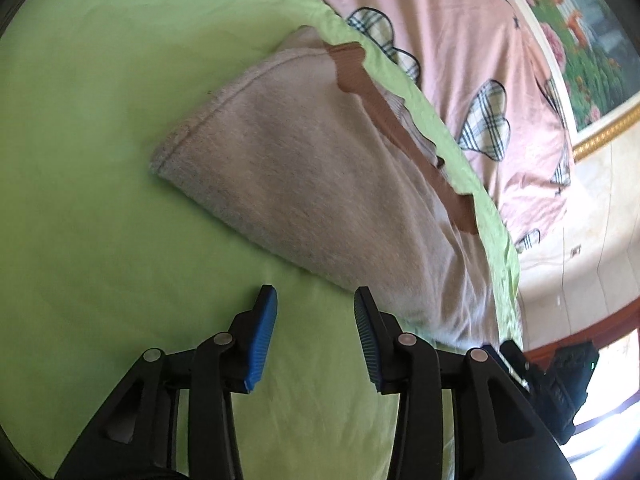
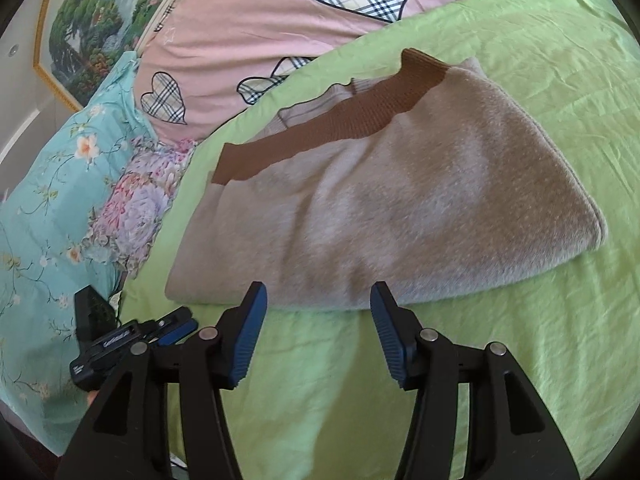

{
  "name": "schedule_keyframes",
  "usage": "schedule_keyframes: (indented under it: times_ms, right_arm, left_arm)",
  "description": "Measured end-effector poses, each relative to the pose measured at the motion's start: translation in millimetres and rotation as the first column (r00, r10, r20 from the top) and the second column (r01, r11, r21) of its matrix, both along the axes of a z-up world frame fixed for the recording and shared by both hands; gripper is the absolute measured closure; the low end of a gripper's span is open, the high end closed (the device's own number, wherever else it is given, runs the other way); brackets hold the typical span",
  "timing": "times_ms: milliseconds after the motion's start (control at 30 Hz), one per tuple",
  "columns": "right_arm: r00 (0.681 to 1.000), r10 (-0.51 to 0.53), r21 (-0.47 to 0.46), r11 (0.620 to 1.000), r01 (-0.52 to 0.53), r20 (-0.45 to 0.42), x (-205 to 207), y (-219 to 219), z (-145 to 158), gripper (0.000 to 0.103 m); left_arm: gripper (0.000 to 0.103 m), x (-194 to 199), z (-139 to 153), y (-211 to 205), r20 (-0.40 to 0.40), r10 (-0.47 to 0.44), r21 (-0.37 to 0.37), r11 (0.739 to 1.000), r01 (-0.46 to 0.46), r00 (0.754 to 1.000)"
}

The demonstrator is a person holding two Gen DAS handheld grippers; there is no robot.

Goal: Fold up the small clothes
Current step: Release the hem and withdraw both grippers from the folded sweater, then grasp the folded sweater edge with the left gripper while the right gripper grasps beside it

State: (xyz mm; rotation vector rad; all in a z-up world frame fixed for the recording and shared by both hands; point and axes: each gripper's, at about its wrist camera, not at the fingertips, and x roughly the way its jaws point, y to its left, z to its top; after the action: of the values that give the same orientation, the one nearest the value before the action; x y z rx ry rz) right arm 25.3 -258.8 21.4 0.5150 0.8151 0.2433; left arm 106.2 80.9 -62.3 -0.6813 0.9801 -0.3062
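Folded beige garment (image 2: 384,216) on green sheet (image 2: 520,360).
Left claw (image 1: 316,308) and right claw (image 2: 318,304) both gape wide, empty, at garment's near edge; brown ribbed band (image 2: 332,132) far side.

fuzzy matt knit garment (image 2: 400,208) on smooth green cloth sheet (image 2: 520,360)

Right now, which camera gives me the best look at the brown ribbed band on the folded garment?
The right wrist view: the brown ribbed band runs sharp and unbroken across the beige garment. The left wrist view shows the band as a narrow, blurred strip along the far edge.
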Motion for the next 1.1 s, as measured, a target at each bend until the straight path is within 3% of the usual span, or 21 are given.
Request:
schedule_keyframes:
  times_ms: [433, 500, 567, 667, 867, 967, 1100]
  right_arm:
    - [1.0, -0.02, 0.031, 0.999, 0.02, 0.009, -0.1, -4.6, 4.9, 0.047]
    - [1.0, -0.025, 0.037, 0.999, 0.025, 0.011, 2.3, -7.1, 4.8, 0.047]
    - [0.999, -0.031, 0.038, 0.999, 0.03, 0.013, 5.1, -9.9, 5.2, 0.047]
    - [0.999, -0.035, 0.034, 0.999, 0.035, 0.018, 12.5, -17.6, 7.3, 0.047]
    - [0.998, -0.06, 0.035, 0.998, 0.059, 0.029, 29.9, -44.1, 14.1, 0.047]
    - [0.997, -0.066, 0.063, 0.996, 0.065, 0.029, 38.2, -59.5, 16.4, 0.047]
    - [0.998, -0.051, 0.121, 0.991, 0.048, 0.024, 53.4, -77.0, 18.2, 0.047]
  left_arm:
    - [0.063, 52.0, -4.2, 30.7, -0.003, 0.157, -0.044, 0.987, -0.157, 0.988]
    - [0.066, 58.9, -2.2, 30.9, 0.01, 0.17, -0.029, 0.985, -0.169, 0.985]
    - [0.081, 65.2, 3.1, 27.1, 0.038, 0.167, 0.005, 0.986, -0.168, 0.985]
    - [0.087, 69.8, 18.8, 15.7, 0.098, 0.147, 0.066, 0.986, -0.153, 0.984]
    - [0.09, 63.2, 61.3, -21.1, 0.216, 0.044, 0.095, 0.993, -0.066, 0.975]
    - [0.091, 60.9, 84.1, -59.1, 0.272, -0.055, 0.129, 0.991, 0.02, 0.961]
    - [0.093, 56.7, 96.9, -118.8, 0.314, -0.218, 0.199, 0.967, 0.16, 0.924]
